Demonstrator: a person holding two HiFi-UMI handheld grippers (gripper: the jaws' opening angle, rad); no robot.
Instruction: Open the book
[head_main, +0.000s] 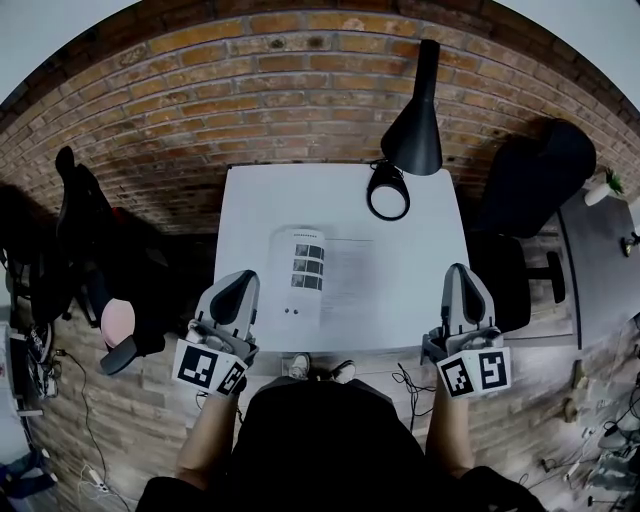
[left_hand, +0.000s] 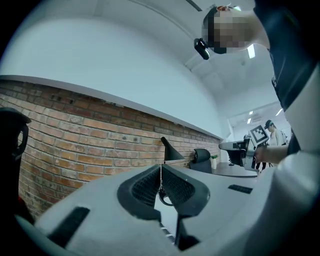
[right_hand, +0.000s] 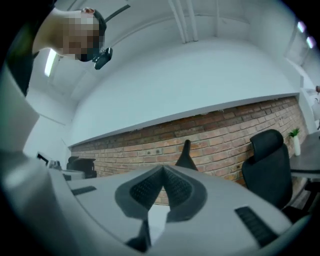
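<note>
Head view: one book (head_main: 322, 285), two hand-held grippers (head_main: 238, 287) (head_main: 462, 278)

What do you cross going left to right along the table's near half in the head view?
left gripper → book → right gripper → chair. Lamp skipped: it stands further back and overlaps the book's span.

The book (head_main: 335, 280) lay open and flat on the white surface (head_main: 420, 270), on the person's side of the black lamp (head_main: 412, 130) and slightly to its left. Its left page bore dark photo panels and bowed upward. Its right page held faint text.
</note>
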